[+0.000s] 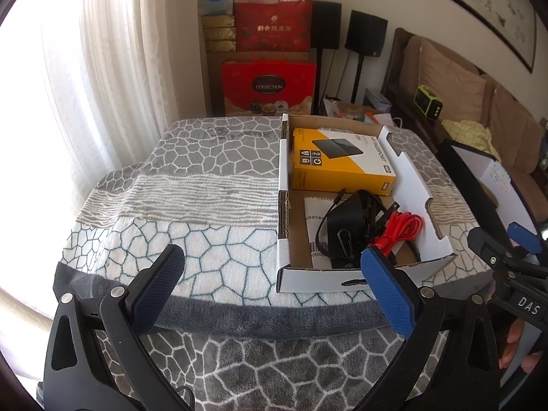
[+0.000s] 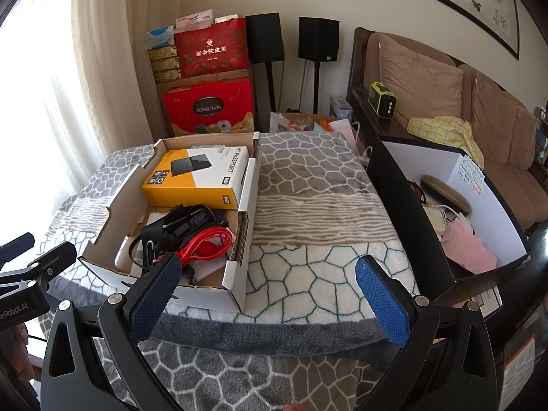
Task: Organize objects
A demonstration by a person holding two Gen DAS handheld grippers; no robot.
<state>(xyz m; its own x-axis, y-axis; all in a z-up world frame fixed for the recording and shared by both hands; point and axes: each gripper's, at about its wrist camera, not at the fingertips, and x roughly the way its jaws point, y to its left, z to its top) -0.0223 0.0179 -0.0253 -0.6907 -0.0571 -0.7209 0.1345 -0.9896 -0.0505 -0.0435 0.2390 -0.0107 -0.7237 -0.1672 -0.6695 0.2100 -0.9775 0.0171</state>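
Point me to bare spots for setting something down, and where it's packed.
Free: blanket between the cardboard tray and the black bin, and blanket left of the tray in the left wrist view. Crowded: the tray, with yellow box, black adapter and red cable. The bin is cluttered too.

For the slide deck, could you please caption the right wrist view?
Open right gripper hovers before a cardboard tray holding a yellow hard-drive box, black adapter and red cable.

Patterned blanket-covered table [image 2: 308,185] bearing open cardboard box [image 2: 239,226].
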